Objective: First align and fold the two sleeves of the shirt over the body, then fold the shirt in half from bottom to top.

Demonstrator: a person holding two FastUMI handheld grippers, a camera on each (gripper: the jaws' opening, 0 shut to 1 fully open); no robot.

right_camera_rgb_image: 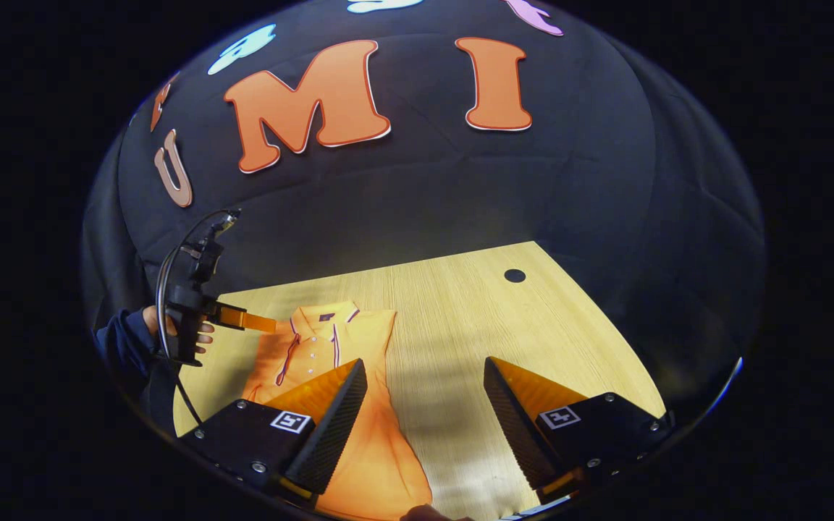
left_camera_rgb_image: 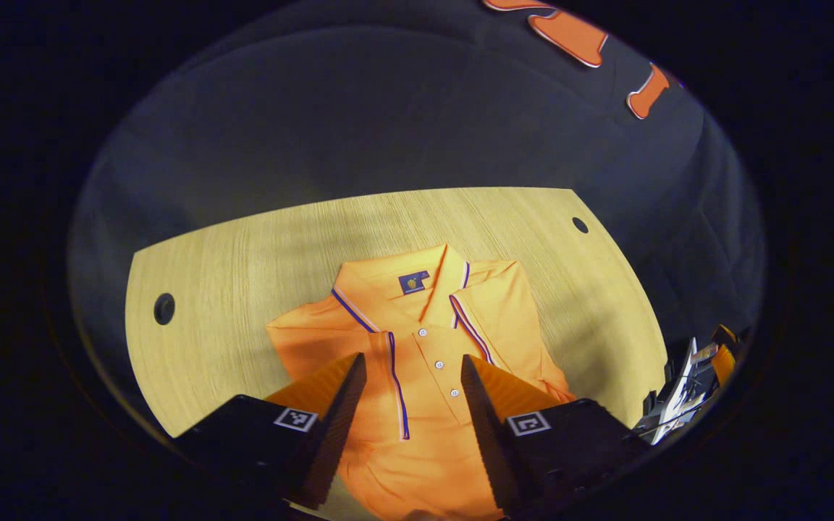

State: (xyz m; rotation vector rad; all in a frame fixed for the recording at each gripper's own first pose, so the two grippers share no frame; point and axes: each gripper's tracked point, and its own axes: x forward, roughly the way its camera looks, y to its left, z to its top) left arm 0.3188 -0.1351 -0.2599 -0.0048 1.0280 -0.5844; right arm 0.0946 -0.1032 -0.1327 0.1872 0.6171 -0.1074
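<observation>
We start with the tabletop [left_camera_rgb_image: 243, 260], a pale wood-grain surface that fills the middle of both views, with a dark round hole [left_camera_rgb_image: 164, 309] near its left edge in the left gripper view and another toward its far right corner. On it lies the orange polo shirt [left_camera_rgb_image: 417, 434], face up, collar pointing away from us, with a small dark label inside the neck and three pale buttons down the placket. In the left gripper view both sleeves appear already laid inward over the body, so that the shirt reads as a narrow upright panel (the fold on the right side is plainer than the one on the left). The right gripper view gives what the other cannot: the shirt's right edge and lower half running toward the near edge of the tabletop, with bare wood to its right. It also shows the left hand-held gripper [right_camera_rgb_image: 261, 322] from outside, raised just above the shirt's left shoulder, held by a hand [right_camera_rgb_image: 171, 325] in a dark sleeve [right_camera_rgb_image: 124, 340]. From its own camera that gripper's fingers stand wide apart over the placket, holding nothing. The right hand-held gripper [right_camera_rgb_image: 424, 387] is likewise spread wide and empty, one finger over the shirt's lower part, the other over bare wood.
</observation>
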